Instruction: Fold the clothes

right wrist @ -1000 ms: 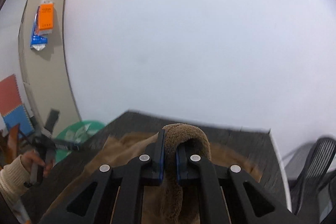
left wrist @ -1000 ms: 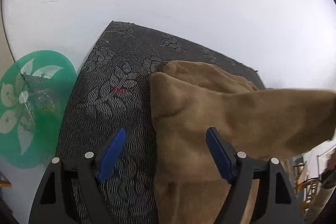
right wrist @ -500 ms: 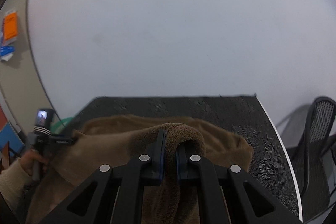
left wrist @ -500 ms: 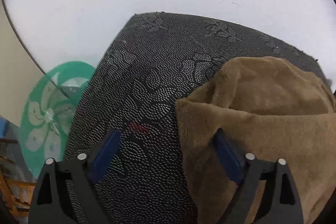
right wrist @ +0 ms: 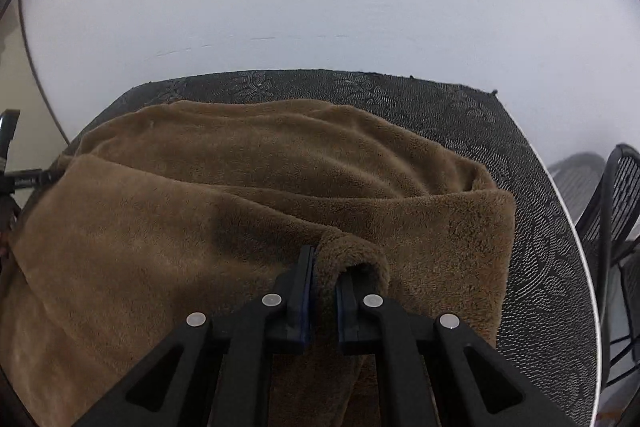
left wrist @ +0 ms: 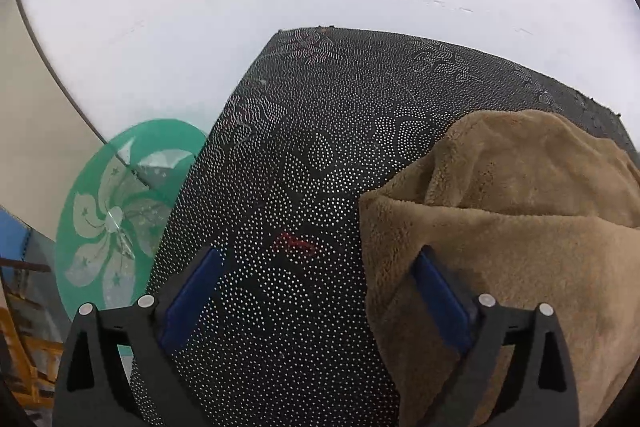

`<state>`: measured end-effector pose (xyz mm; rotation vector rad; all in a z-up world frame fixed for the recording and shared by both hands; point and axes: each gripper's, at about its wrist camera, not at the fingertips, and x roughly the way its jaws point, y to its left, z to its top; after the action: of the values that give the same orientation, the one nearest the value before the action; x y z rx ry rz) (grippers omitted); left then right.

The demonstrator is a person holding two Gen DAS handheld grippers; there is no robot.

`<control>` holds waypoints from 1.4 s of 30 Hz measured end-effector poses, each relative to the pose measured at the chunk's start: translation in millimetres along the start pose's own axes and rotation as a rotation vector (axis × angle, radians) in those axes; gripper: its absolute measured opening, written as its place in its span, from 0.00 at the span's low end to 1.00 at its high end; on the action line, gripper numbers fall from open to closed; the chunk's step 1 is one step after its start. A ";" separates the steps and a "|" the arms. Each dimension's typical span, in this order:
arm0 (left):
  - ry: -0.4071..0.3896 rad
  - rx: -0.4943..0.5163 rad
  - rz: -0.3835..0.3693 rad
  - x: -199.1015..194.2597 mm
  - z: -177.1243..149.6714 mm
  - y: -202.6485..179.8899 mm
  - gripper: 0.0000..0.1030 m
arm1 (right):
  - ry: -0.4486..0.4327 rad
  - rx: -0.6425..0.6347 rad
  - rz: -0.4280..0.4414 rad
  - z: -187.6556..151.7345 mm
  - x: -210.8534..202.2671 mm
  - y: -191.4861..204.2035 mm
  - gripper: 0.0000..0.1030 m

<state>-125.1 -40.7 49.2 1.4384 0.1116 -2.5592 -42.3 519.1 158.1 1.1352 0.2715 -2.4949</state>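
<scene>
A brown fleece garment [right wrist: 248, 195] lies bunched on a black patterned table [right wrist: 520, 163]. My right gripper [right wrist: 325, 275] is shut on a fold of the garment near its front right part. In the left wrist view the garment [left wrist: 520, 227] fills the right side of the table [left wrist: 320, 131]. My left gripper [left wrist: 316, 283] is open and empty above the table, and its right finger sits at the garment's left edge.
A green round glass panel [left wrist: 120, 211] with a white flower stands left of the table. A black mesh chair [right wrist: 616, 211] stands to the right. A white wall is behind the table.
My right gripper has lowered the held fold toward the table, and the garment now lies spread lower. My left gripper has shifted left, so more bare table shows between its fingers.
</scene>
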 end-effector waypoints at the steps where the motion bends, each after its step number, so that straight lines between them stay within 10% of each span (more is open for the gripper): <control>1: 0.009 -0.012 -0.013 -1.0 -0.2 2.9 0.95 | -0.004 -0.003 0.000 0.8 -3.7 -0.1 0.09; 6: -0.012 -0.015 -0.021 -28.8 -8.8 12.5 0.95 | -0.022 0.029 0.056 1.9 -24.2 -7.8 0.18; 10: -0.065 0.028 -0.038 -65.4 -23.2 15.8 0.95 | -0.046 0.081 0.125 0.0 -37.1 -15.7 0.64; 19: -0.071 0.139 -0.261 -82.5 -43.9 -26.5 0.96 | -0.063 0.111 0.161 12.2 -30.6 -7.1 0.66; 24: 0.009 0.250 -0.065 -40.1 -56.6 -52.7 0.95 | -0.037 0.070 0.124 21.9 -28.4 -2.0 0.66; 34: 0.014 0.114 -0.136 -46.4 -67.0 -1.2 0.98 | -0.015 0.115 0.042 -1.7 -55.9 -34.8 0.76; 42: -0.023 0.096 -0.153 -72.6 -93.3 26.5 0.99 | -0.041 -0.127 0.211 47.9 -79.7 61.7 0.76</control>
<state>-4.8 -41.1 63.1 1.4881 0.1007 -2.7376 -1.2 468.4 248.7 1.0056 0.2788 -2.2793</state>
